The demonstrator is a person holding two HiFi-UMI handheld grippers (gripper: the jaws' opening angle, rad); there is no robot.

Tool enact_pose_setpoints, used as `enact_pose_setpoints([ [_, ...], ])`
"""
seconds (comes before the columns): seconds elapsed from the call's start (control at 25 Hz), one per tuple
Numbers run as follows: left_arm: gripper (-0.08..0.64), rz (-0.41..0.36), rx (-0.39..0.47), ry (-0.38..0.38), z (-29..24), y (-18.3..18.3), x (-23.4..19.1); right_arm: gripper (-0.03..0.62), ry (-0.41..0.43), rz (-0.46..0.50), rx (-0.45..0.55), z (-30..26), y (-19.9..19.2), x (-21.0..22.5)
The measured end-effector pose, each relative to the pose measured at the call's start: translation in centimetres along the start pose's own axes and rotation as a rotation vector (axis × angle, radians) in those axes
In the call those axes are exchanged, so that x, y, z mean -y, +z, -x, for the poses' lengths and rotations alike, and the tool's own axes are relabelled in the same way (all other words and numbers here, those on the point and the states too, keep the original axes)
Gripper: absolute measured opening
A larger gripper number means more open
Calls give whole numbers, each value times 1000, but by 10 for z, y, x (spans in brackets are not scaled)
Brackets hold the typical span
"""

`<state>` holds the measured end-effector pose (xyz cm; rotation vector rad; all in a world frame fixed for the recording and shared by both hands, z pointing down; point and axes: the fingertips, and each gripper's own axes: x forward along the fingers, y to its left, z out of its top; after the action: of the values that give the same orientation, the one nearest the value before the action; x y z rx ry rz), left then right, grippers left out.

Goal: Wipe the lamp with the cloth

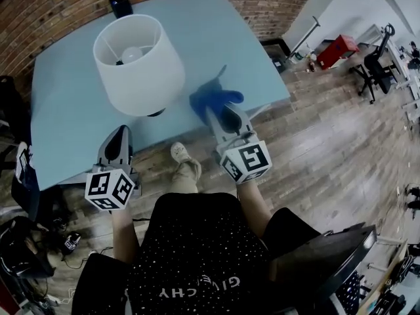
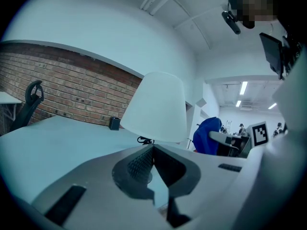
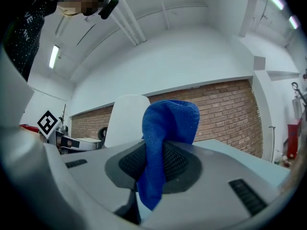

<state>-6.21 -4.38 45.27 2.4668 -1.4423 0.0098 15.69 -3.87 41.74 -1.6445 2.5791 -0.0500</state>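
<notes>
A lamp with a white shade (image 1: 138, 64) stands on the pale blue table (image 1: 65, 110), its bulb showing from above. My right gripper (image 1: 220, 113) is shut on a blue cloth (image 1: 213, 97), held just right of the shade and apart from it. In the right gripper view the cloth (image 3: 165, 138) hangs bunched between the jaws, the shade (image 3: 125, 119) behind to the left. My left gripper (image 1: 118, 136) sits at the table's near edge below the shade, jaws closed with nothing in them. In the left gripper view the shade (image 2: 156, 107) rises just ahead and the cloth (image 2: 207, 135) shows to the right.
A small black box (image 1: 121, 4) stands at the table's far edge by the brick wall (image 1: 59, 5). A lamp cord (image 2: 144, 140) lies by the base. Right of the table there is wooden floor, with an office chair (image 1: 374, 64) and a red box (image 1: 338, 48) farther off.
</notes>
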Motion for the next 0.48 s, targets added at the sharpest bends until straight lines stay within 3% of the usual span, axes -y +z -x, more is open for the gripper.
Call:
enact_pose_setpoints([
  [0.48, 9, 2, -19, 43, 7, -1, -7, 74, 31, -43, -42, -15, -10, -5],
])
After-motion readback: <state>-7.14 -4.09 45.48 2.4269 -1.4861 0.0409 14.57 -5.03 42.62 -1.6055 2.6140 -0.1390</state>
